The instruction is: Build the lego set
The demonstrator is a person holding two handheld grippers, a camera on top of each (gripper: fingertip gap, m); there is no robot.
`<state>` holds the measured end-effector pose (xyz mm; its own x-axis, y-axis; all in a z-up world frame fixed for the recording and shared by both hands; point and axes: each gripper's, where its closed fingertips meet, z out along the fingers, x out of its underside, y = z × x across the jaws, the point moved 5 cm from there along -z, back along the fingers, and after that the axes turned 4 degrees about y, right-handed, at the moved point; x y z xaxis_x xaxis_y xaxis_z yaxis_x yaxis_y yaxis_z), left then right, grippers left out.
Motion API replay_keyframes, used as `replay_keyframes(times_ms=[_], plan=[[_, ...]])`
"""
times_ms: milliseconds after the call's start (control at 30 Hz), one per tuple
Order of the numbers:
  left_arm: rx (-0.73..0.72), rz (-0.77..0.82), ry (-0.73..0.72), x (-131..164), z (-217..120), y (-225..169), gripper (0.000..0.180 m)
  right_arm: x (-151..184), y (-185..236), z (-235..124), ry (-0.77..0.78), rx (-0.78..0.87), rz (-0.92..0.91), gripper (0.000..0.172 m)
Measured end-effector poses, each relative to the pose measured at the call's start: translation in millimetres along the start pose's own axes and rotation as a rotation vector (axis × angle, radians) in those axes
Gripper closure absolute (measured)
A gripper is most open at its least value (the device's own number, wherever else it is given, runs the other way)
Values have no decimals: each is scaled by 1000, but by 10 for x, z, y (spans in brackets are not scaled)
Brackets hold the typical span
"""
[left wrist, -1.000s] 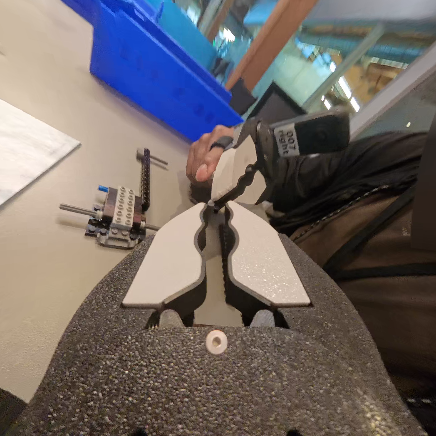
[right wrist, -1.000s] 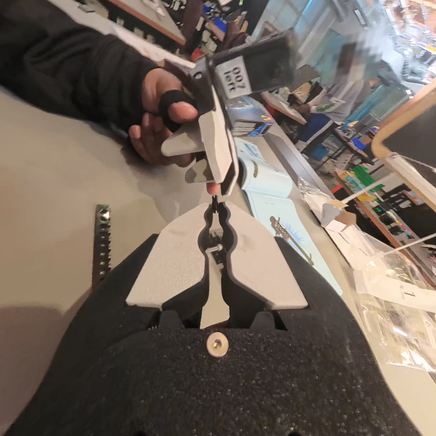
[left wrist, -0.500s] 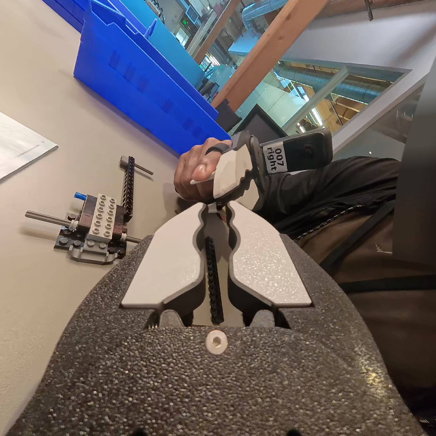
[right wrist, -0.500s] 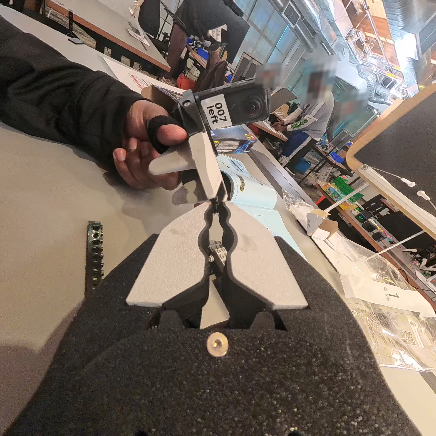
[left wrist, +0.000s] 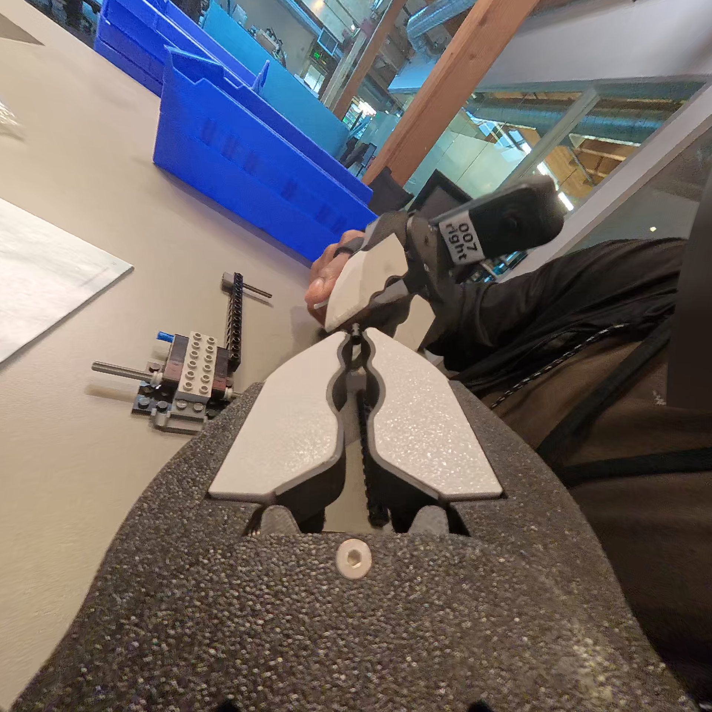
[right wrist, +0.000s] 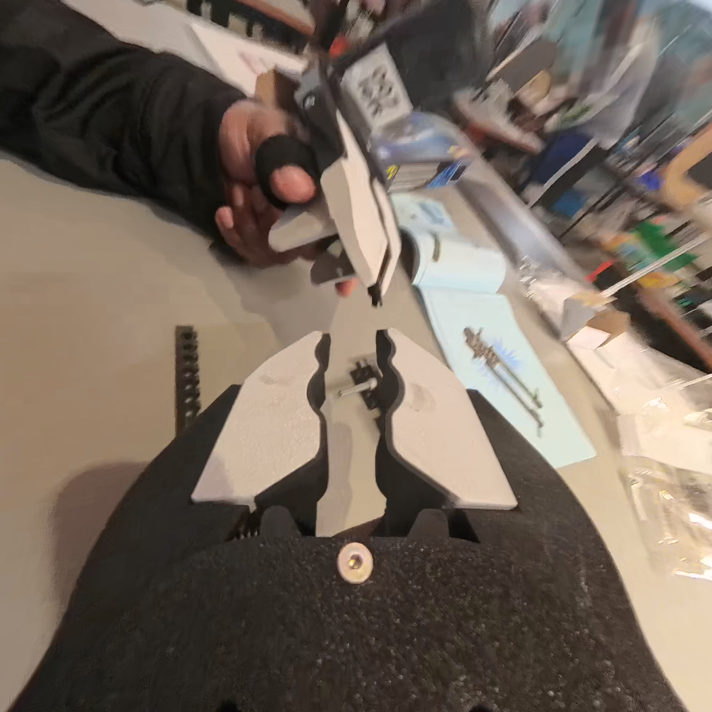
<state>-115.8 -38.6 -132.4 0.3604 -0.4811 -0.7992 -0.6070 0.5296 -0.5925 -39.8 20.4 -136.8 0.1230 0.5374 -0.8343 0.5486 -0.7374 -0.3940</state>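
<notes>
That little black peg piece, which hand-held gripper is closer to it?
Left. The left hand-held gripper pinches the small black peg between its closed fingertips. The right hand-held gripper is open and sits apart from it, just below in the right wrist view.

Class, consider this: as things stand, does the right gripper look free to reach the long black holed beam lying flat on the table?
Probably yes. The right gripper is open with nothing between its fingers, and the black beam lies flat on bare table just left of it, with nothing on top.
</notes>
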Motion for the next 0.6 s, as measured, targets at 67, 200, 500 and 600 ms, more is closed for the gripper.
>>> replay_keyframes(times_ms=[67, 200, 500, 600], plan=[[-35, 39, 39, 22, -33, 11, 177, 104, 29, -7, 105, -106, 47, 148], [-127, 122, 176, 123, -51, 30, 177, 329, 94, 32, 276, -219, 104, 148], [-197, 180, 351, 280, 14, 46, 177, 421, 228, 144, 381, -285, 58, 149], [-217, 189, 386, 314, 41, 54, 177, 400, 251, 178, 396, -283, 45, 153]])
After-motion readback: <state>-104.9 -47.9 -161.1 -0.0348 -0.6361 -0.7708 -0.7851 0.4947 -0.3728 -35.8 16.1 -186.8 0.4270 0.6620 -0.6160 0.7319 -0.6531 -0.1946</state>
